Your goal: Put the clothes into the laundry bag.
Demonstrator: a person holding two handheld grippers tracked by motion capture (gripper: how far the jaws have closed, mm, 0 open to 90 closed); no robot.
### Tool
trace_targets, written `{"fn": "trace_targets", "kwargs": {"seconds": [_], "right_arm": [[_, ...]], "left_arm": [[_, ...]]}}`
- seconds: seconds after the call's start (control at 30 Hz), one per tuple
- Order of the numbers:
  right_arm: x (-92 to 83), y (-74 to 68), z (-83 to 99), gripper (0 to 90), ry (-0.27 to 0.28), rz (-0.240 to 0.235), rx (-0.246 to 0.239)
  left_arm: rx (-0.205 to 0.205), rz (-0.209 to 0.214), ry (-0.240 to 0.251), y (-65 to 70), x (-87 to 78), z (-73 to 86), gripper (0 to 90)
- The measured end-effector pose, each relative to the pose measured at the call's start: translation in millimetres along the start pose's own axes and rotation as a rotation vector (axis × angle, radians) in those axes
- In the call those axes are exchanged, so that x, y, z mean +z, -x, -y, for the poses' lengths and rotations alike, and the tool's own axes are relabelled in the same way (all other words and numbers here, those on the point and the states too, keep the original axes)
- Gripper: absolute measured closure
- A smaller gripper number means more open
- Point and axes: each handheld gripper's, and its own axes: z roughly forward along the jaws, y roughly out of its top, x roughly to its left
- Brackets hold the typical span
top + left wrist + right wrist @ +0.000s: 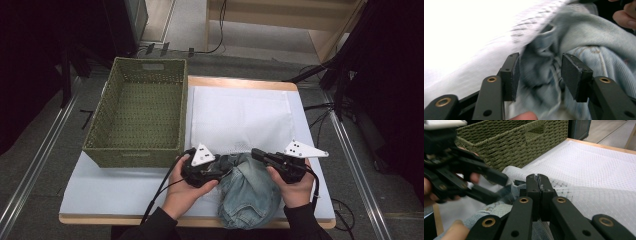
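— Table (125, 192) first? Pale top, wooden lip along the near and far edges. Grey floor all round, metal rails (35, 165) running down either side, dark stands (345, 75) and cables off the far right corner.

— And on it? Green woven basket (137, 117) at the far left corner, long side toward the middle, open at the top. White mesh bag (240, 120) spread flat just beside it, reaching toward the far right corner.

— Jeans? Pale blue denim, bunched into a rumpled heap (250, 192) at the near edge, right of centre, a fold hanging slightly past the lip. Far end of the heap tucked against the near hem of the mesh bag. Seam and stitching seen close in the left gripper view (584, 37), cloth creased and twisted.

— Left gripper (227, 172)? Held in the left hand (182, 192) at the left flank of the heap. Jaws part-way apart, pads (574, 75) standing clear on each side of a crumpled ridge of denim, not pressing it.

— Right gripper (539, 186)? Held in the right hand (295, 187) at the far right side of the heap. Jaws pressed together, with the edge of the mesh bag (584, 165) seemingly nipped at the tips; hard to confirm. Left gripper (461, 182) blurred at the side of that view, basket (506, 142) behind.
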Motion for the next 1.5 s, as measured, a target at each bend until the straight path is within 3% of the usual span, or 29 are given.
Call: {"fn": "trace_targets", "kwargs": {"seconds": [0.1,0.17,0.27,0.33,0.4,0.53,0.57,0.63,0.7,0.73,0.8,0.83,0.87,0.93,0.97,1.0,1.03,1.07,1.13,1.3,1.37,1.5], "right_arm": [[1.7,-0.5,-0.1,90.0,0.000,0.001,0.003],[2.2,-1.3,-0.2,90.0,-0.001,0.001,0.007],[3.0,-2.8,-0.4,90.0,-0.004,0.002,0.000],[4.4,-3.8,0.0,90.0,-0.006,-0.001,0.004],[6.4,-4.6,0.6,90.0,-0.011,-0.006,0.001],[9.3,-6.9,1.2,90.0,-0.019,-0.017,-0.007],[9.6,-7.6,0.9,90.0,-0.017,-0.018,-0.006],[9.8,-8.3,0.7,90.0,-0.016,-0.022,-0.008],[9.1,-9.3,-0.2,90.0,-0.012,-0.025,-0.014],[9.1,-9.3,-0.2,90.0,-0.012,-0.025,-0.014],[6.9,-8.5,-0.6,90.0,-0.008,-0.027,-0.012],[6.9,-8.5,-0.6,90.0,-0.008,-0.027,-0.012],[6.1,-7.6,-0.4,90.0,-0.005,-0.025,-0.012],[4.5,-6.3,-0.2,90.0,-0.005,-0.023,-0.012],[3.3,-5.4,0.1,90.0,-0.004,-0.019,-0.011],[2.0,-4.4,0.4,90.0,-0.005,-0.017,-0.007],[0.4,-1.9,1.4,90.0,-0.005,-0.011,-0.005],[0.4,-1.9,1.4,90.0,-0.005,-0.011,-0.005],[-0.4,0.8,2.4,90.0,-0.001,-0.007,0.004],[-0.2,1.9,2.5,90.0,-0.003,-0.003,0.006],[0.8,1.6,2.8,90.0,-0.005,-0.004,0.008],[2.8,1.4,4.1,90.0,-0.007,-0.004,0.014]], "left_arm": [[-0.061,0.023,-0.058,-6.8,-0.1,9.1,44.7],[-0.063,0.052,-0.097,-4.7,4.2,15.9,42.2],[-0.072,0.058,-0.137,1.1,11.8,20.0,42.5],[-0.078,0.055,-0.158,2.7,19.1,19.4,48.3],[-0.073,0.059,-0.167,4.7,22.7,18.3,60.4],[-0.010,0.062,-0.181,19.3,39.7,8.5,77.2],[-0.010,0.062,-0.181,19.3,39.7,8.5,79.6],[0.011,0.049,-0.186,24.1,46.8,2.7,81.8],[0.035,-0.014,-0.184,24.4,56.7,-6.0,83.5],[0.035,-0.014,-0.184,24.4,56.7,-6.0,84.5],[0.047,-0.078,-0.202,20.1,67.1,-8.8,85.7],[0.074,-0.120,-0.228,16.0,75.2,-8.2,85.7],[0.071,-0.136,-0.242,12.1,80.7,-6.8,86.0],[0.031,-0.107,-0.234,5.5,82.2,-6.7,85.4],[0.038,-0.096,-0.229,4.7,79.7,-7.4,84.1],[0.042,-0.083,-0.211,5.2,76.0,-7.8,79.7],[0.039,-0.041,-0.165,3.9,64.9,-8.8,66.9],[0.039,-0.041,-0.165,3.9,64.9,-8.8,63.7],[0.014,-0.007,-0.101,1.4,47.8,-10.3,60.9],[-0.033,0.055,-0.012,-3.7,12.4,-12.6,57.1],[-0.051,0.083,-0.002,-2.7,4.9,-12.5,56.5],[-0.042,0.204,-0.034,11.7,0.0,-11.4,49.0]]}}
